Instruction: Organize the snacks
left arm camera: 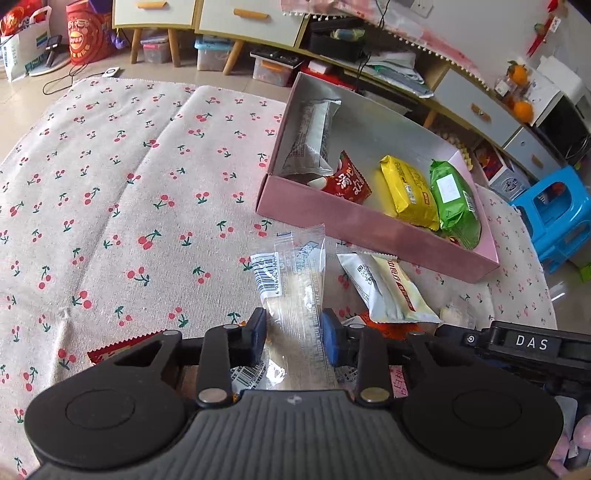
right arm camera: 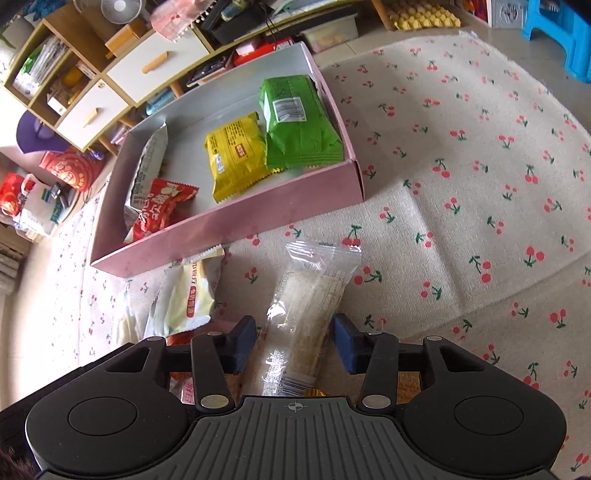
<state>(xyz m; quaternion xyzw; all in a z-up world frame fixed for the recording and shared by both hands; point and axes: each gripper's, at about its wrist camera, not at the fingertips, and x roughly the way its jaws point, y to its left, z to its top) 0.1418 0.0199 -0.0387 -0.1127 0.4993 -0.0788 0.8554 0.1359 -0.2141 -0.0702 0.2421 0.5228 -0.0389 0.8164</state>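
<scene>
A pink box stands on the cherry-print cloth. It holds a silver packet, a red packet, a yellow packet and a green packet. My left gripper is shut on a clear-wrapped snack bar. My right gripper has its jaws around another clear-wrapped snack bar lying on the cloth; the pads stand a little off the wrapper. A cream packet lies in front of the box.
More packets lie under and beside the grippers, among them a red one. A low cabinet with drawers and storage bins stands behind the box. A blue stool is to the right. The cloth stretches to the right.
</scene>
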